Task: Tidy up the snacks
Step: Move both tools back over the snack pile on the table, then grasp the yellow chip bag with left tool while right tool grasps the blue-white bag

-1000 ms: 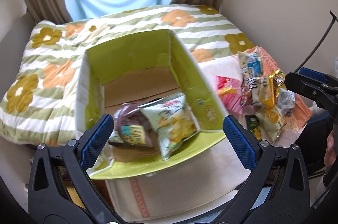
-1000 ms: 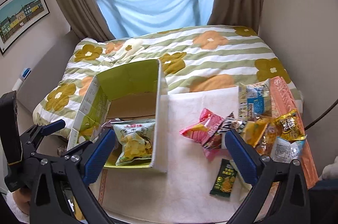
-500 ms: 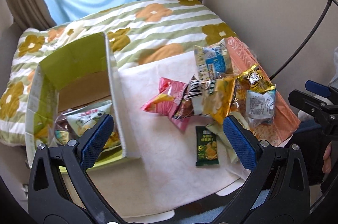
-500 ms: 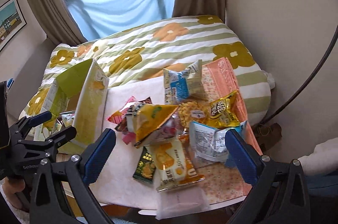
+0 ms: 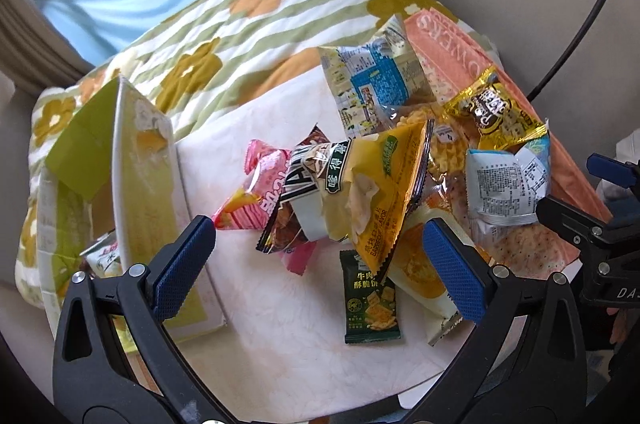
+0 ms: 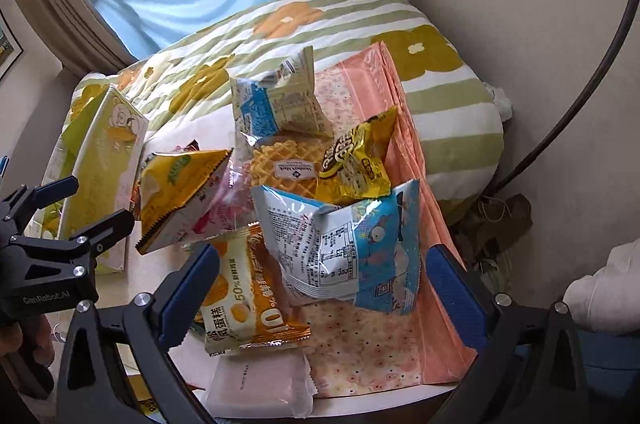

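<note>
Daylight from a curtained window falls on a bed with a green-striped flowered quilt, against which a white-covered counter is set. On the counter a heap of snack packets is spread, with a green cardboard box standing at its left end. The left tool is held above the counter with its blue-padded fingers spread wide and nothing gripped between them; just ahead of it lie a dark green cracker packet, a yellow barbecue chip bag and a pink packet, while the box is seen off to its left, with a packet partly visible inside. The right tool is likewise held wide open and empty; directly between and ahead of its fingers a white-and-blue packet is propped, with an orange cake packet touching its left finger. Farther ahead of it a gold packet, a waffle packet and another blue-and-white packet are piled on a peach cloth. A pale pink packet lies below its left finger, at the counter's near edge.
</note>
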Demonstrator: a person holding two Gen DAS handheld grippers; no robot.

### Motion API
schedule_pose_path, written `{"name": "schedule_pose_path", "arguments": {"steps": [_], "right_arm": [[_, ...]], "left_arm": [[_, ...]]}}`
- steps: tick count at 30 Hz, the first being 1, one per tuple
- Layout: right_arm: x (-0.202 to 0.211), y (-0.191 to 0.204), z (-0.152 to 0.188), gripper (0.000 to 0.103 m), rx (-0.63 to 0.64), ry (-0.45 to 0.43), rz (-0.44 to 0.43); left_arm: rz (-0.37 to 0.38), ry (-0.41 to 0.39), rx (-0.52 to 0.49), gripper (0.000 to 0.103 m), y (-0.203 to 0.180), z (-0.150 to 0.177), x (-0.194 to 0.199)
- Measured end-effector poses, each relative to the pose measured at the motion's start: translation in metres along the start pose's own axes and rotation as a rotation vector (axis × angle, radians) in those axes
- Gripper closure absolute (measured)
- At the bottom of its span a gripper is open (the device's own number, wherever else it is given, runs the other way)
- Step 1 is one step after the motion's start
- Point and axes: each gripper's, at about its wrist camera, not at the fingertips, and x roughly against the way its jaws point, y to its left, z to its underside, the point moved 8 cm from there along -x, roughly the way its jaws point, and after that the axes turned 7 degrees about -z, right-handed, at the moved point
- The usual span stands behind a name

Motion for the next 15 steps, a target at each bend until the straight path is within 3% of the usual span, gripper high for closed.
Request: {"name": "schedule_pose_path", "arguments": {"steps": [9, 15], "right_arm": [[-0.035, -0.01, 0.017, 0.0, -0.101, -0.005, 0.071], [-0.046, -0.014, 0.015, 0.0, -0.108, -0.017, 0.127]], "left_arm": [[-0.028, 0.033, -0.169, 0.001, -0.021, -0.007, -0.052], [0.013, 0.051, -0.219, 0.001, -0.03, -0.009, -0.072]]}}
